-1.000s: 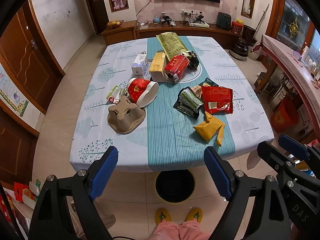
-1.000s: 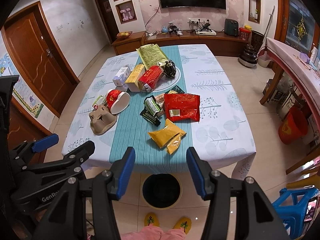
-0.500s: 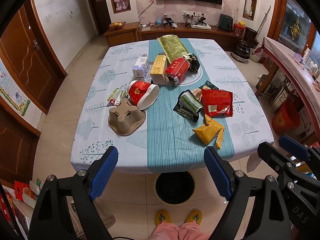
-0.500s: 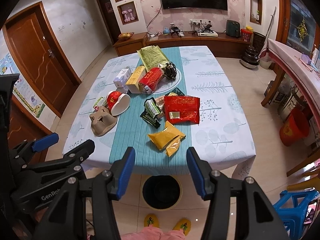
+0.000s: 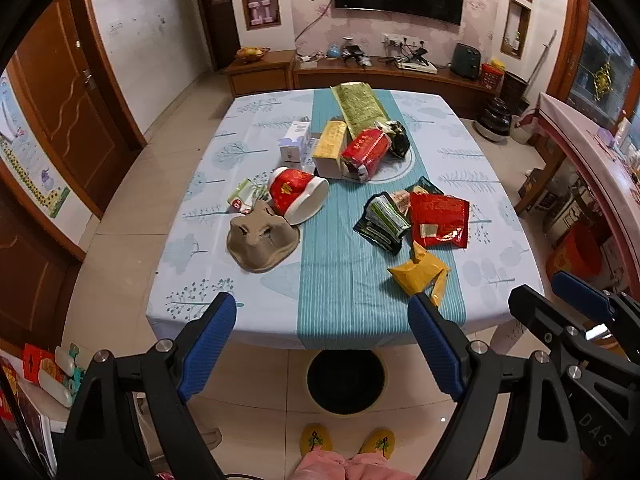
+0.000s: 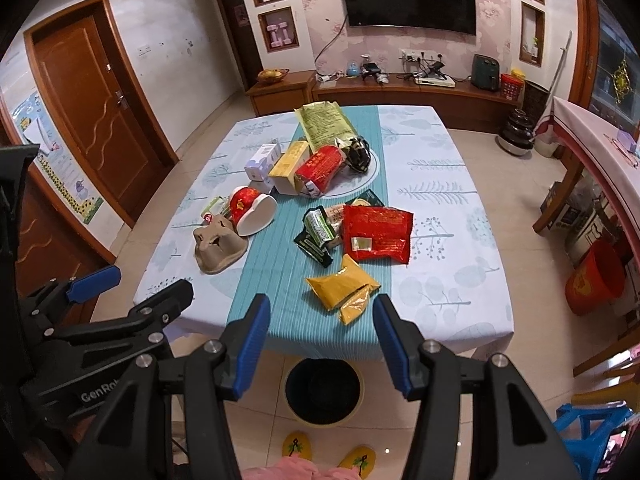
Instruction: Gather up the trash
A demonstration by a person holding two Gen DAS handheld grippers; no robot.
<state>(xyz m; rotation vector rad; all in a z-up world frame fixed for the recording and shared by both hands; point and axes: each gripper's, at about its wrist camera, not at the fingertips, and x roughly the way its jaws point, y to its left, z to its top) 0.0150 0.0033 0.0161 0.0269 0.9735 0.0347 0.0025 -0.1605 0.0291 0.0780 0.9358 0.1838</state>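
Yellow packet (image 6: 342,286), red bag (image 6: 378,233), teal-striped runner (image 6: 280,272).

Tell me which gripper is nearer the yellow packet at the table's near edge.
Right. The right gripper hangs open just short of the yellow packet, roughly in line with it. The left gripper, also open, sits off to the packet's left.

A wall TV (image 6: 412,0) hangs on floral pink wallpaper above a long wooden cabinet (image 6: 400,92). A brown door (image 6: 96,108) stands left. Beige tiles (image 5: 120,208) cover the floor around the table (image 5: 500,208)
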